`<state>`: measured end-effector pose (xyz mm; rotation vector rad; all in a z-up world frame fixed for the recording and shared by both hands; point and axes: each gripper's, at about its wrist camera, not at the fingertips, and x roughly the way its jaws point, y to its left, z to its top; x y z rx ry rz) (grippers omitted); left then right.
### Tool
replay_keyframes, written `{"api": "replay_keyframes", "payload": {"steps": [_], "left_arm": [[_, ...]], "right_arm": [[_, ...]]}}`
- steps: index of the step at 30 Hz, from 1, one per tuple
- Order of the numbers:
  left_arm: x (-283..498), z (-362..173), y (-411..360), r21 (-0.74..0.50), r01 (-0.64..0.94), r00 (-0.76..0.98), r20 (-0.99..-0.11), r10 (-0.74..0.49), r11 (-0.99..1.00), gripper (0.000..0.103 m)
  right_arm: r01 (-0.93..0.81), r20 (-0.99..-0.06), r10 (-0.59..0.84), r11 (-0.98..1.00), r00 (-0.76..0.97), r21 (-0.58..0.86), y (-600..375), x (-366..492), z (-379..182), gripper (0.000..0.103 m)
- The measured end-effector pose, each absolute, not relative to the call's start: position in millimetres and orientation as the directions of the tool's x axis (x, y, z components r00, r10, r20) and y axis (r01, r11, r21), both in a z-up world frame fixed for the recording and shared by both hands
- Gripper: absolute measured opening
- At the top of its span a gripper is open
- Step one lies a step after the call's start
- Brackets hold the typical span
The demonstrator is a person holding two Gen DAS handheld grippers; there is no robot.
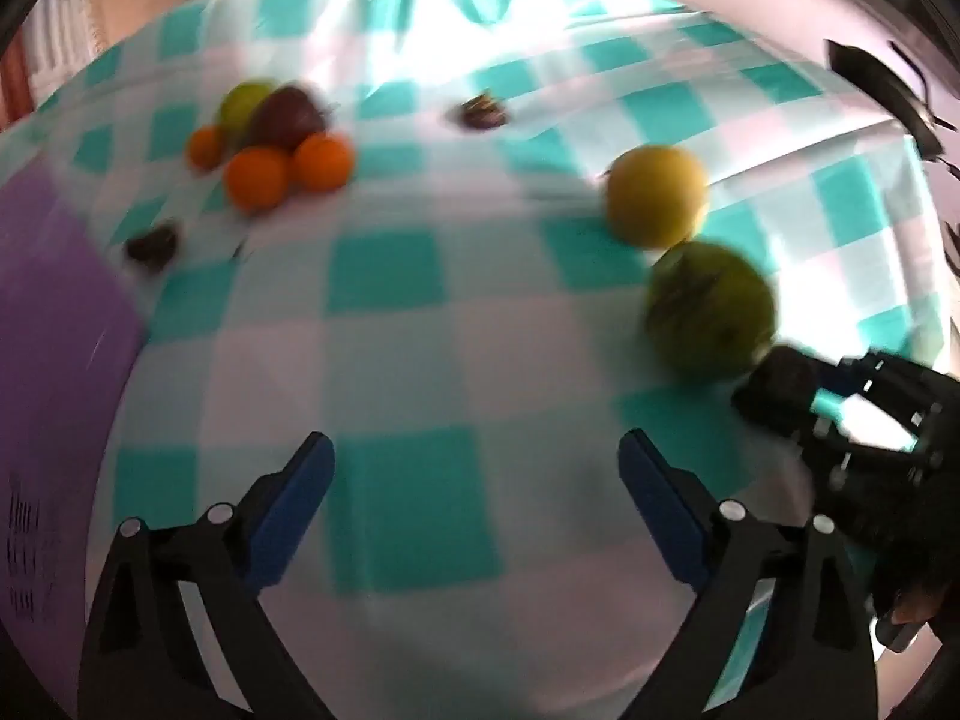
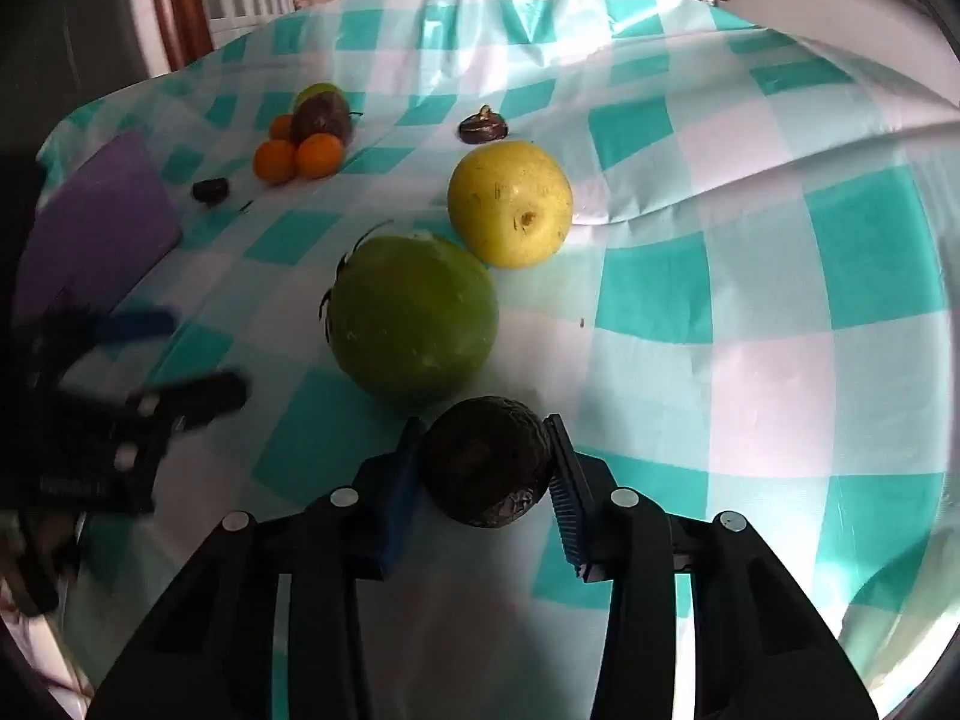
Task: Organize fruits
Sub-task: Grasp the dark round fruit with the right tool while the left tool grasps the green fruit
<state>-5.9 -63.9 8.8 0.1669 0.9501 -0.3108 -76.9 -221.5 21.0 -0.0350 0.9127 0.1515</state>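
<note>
Right claw (image 2: 487,474) clamped on a dark, wrinkled round fruit (image 2: 486,462), blue ribbed pads on both sides, low over the table (image 2: 780,360). Left claw (image 1: 477,468) spread wide, nothing between its pads. Just beyond: smooth green round fruit (image 2: 414,318), then yellow round fruit (image 2: 510,204), nearly touching. Far left: cluster of three oranges (image 2: 297,156), a dark purple fruit, a green one. Purple flat board (image 2: 102,222) at left edge. Teal-white checked cloth, creased.

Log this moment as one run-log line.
right gripper: shut on dark fruit | left gripper: open, nothing held | green fruit, yellow fruit: on cloth
</note>
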Motion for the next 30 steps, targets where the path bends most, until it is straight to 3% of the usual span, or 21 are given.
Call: {"api": "replay_keyframes", "payload": {"steps": [9,16,21,23,24,30], "left_arm": [[15,17,-151,-0.055,0.530,0.492,-0.793,-0.359,0.846,0.098],[48,6,-189,-0.090,0.565,0.422,-0.823,-0.381,0.820,0.098],[63,9,-208,-0.189,0.527,0.357,-0.835,-0.418,0.829,0.098],[70,9,-217,-0.237,0.520,0.319,-0.837,-0.444,0.820,0.083],[72,8,-221,-0.249,0.526,0.300,-0.840,-0.451,0.813,0.080],[94,7,-239,-0.259,0.511,0.290,-0.846,-0.448,0.820,0.079]], "right_arm": [[-0.205,-0.802,0.154,0.978,0.578,0.040,-253,-90,22,0.040],[-0.229,-0.806,0.177,0.972,0.565,0.052,-257,-92,22,0.040],[-0.230,-0.811,0.185,0.971,0.555,0.064,-264,-92,22,0.040],[-0.212,-0.815,0.184,0.974,0.550,0.077,-270,-94,22,0.040],[-0.205,-0.816,0.182,0.976,0.549,0.080,-273,-95,22,0.040],[-0.165,-0.817,0.176,0.981,0.548,0.100,-286,-102,22,0.040]]}}
